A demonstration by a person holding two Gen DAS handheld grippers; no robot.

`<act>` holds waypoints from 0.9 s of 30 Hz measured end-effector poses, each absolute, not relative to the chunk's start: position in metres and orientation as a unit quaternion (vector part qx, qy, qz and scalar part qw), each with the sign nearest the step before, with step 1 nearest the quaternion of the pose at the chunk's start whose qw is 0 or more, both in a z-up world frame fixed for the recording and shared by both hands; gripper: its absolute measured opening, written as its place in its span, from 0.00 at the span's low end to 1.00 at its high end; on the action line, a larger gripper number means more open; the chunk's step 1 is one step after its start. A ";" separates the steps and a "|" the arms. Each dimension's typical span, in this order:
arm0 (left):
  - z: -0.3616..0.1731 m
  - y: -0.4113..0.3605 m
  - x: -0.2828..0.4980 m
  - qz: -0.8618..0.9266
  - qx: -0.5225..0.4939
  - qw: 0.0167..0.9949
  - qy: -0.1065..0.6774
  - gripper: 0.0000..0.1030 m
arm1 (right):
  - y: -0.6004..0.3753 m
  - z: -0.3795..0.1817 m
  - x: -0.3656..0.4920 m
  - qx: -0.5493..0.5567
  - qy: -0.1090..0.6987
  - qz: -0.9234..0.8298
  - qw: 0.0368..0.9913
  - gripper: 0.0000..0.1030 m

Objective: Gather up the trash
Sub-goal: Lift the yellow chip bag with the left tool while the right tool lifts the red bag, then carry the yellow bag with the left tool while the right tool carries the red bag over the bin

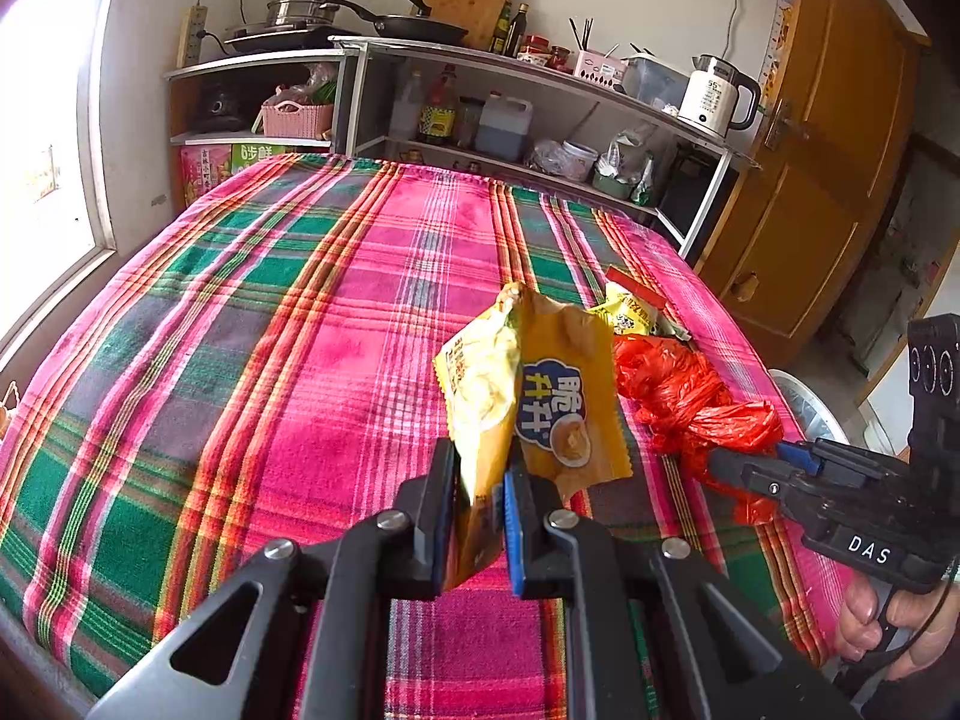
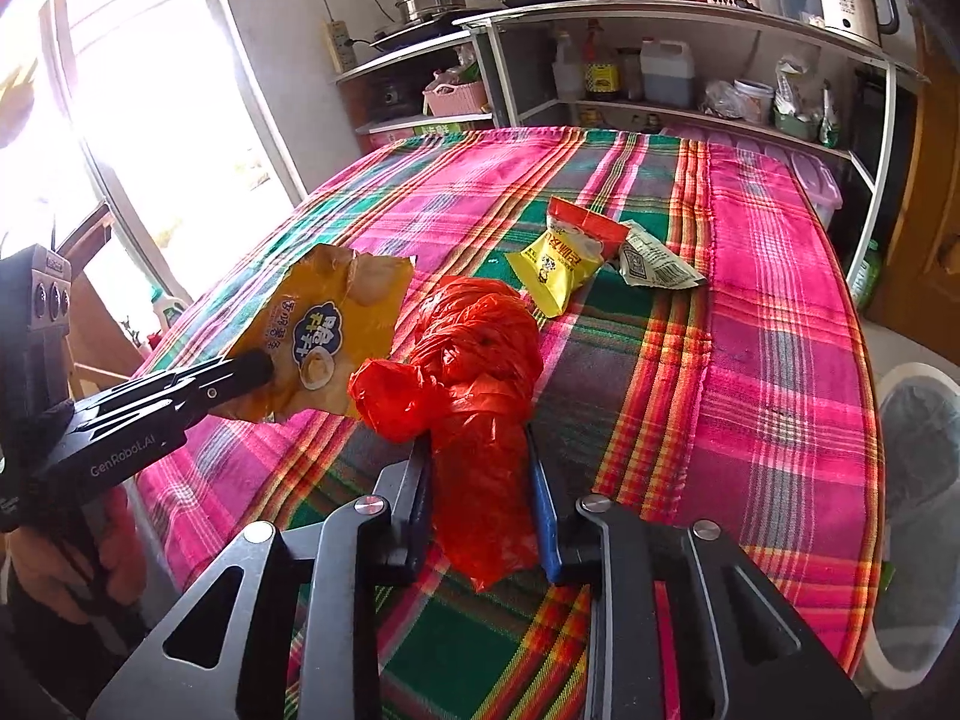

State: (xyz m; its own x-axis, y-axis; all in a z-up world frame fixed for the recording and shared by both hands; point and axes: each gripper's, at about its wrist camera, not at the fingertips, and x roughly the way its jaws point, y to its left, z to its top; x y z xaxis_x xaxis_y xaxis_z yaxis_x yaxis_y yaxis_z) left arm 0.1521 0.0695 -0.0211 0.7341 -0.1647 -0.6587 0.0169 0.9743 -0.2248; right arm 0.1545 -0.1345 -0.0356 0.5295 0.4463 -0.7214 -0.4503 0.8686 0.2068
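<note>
Left tongs (image 1: 480, 516) (marked "GenRobot.AI") pinch orange snack packet (image 1: 540, 396); "DAS" right tongs (image 2: 480, 498) squeeze red bag (image 2: 474, 372).

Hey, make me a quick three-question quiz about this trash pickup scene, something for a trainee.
1. True or false: the left gripper holds the orange snack bag.
2. What is the right gripper shut on? A: red plastic bag. B: kettle. C: frying pan.
3. How many wrappers lie loose on the tablecloth?
Key: 1 true; 2 A; 3 two.
</note>
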 end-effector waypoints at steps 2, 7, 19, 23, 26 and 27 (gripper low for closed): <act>-0.018 0.067 0.150 -0.052 -0.102 0.927 0.357 0.15 | -0.138 -0.032 0.150 0.005 0.405 0.255 0.878 0.27; -0.011 0.060 0.145 -0.063 -0.103 0.929 0.351 0.15 | -0.148 -0.025 0.141 0.015 0.394 0.244 0.886 0.26; -0.006 0.042 0.136 -0.079 -0.097 0.929 0.349 0.15 | -0.171 -0.023 0.123 0.040 0.389 0.227 0.892 0.26; -0.004 0.036 0.134 -0.085 -0.096 0.928 0.349 0.15 | -0.177 -0.022 0.120 0.047 0.387 0.223 0.894 0.27; -0.003 0.030 0.133 -0.089 -0.095 0.928 0.349 0.15 | -0.182 -0.022 0.119 0.052 0.385 0.220 0.895 0.27; -0.002 0.029 0.133 -0.091 -0.095 0.928 0.349 0.15 | -0.184 -0.022 0.118 0.053 0.385 0.218 0.895 0.27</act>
State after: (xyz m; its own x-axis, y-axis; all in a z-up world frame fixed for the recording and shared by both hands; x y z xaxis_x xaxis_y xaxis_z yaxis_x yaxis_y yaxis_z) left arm 0.1328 0.0287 -0.0024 0.7401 -0.2348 -0.6302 0.1021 0.9655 -0.2397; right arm 0.1183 -0.1844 -0.0215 0.6090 0.4317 -0.6654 -0.3500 0.8991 0.2629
